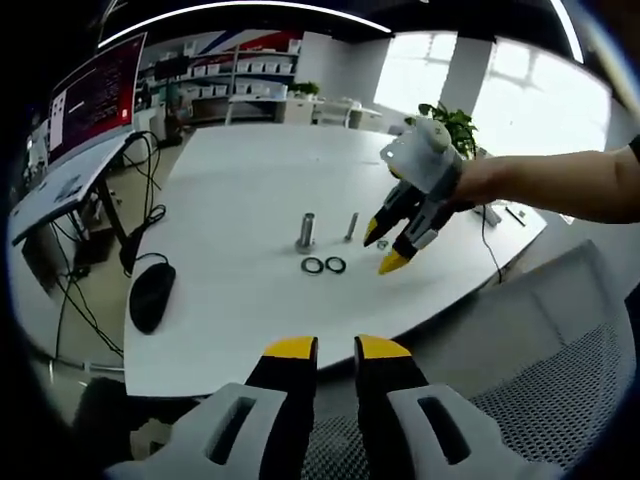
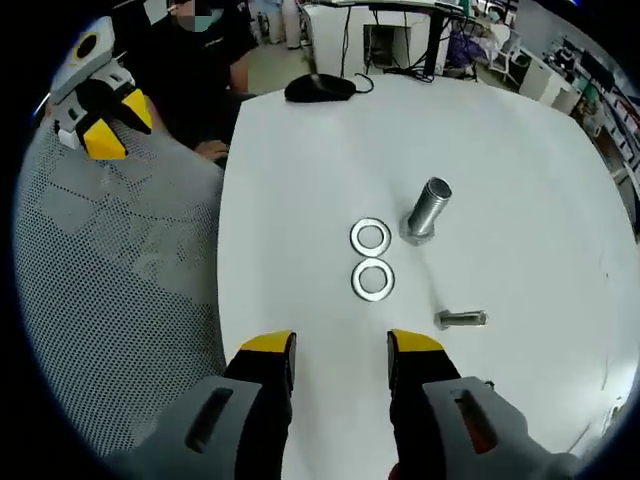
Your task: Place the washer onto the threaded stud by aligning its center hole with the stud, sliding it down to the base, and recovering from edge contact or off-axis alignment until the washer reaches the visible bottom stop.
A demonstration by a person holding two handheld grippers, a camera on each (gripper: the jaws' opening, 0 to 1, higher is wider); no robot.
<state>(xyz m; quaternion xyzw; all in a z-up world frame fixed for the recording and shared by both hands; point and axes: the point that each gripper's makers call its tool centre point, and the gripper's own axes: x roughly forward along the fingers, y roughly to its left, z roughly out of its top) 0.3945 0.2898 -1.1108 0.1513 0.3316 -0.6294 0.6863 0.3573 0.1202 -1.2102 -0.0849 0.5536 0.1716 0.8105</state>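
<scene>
Overhead, the right gripper [image 2: 340,352] hangs above the white table [image 2: 520,150] with its yellow-tipped jaws spread wide and nothing between them. Two washers [image 2: 371,259] lie flat just ahead of those jaws, one beyond the other, close together but whether they touch is unclear. Ahead and slightly to the right of the jaws stands the stud [image 2: 428,210], upright on its base and bare of any washer. A smaller bolt [image 2: 461,319] lies on its side to the right of the jaw tips, near the closer washer. Far ahead, at the table's far edge, sits a black mouse [image 2: 320,88] with its cable.

From the left gripper view, the left gripper [image 1: 335,348] is held back over a mesh chair [image 1: 560,390], off the near table [image 1: 240,200] edge, jaws parted a little and empty. Well ahead of it the washers [image 1: 323,265] lie side by side, with the stud [image 1: 306,231] standing just behind them and the bolt [image 1: 351,226] beside the stud to the right. The right gripper [image 1: 386,246] comes in from the right, held by a hand [image 1: 490,180], its tips open, angled down and just to the right of the washers, seemingly clear of them. The mouse [image 1: 151,296] rests ahead and to the left, near the table corner.

In the right gripper view the left gripper [image 2: 112,120] shows far to the upper left, over the chair [image 2: 120,280].
</scene>
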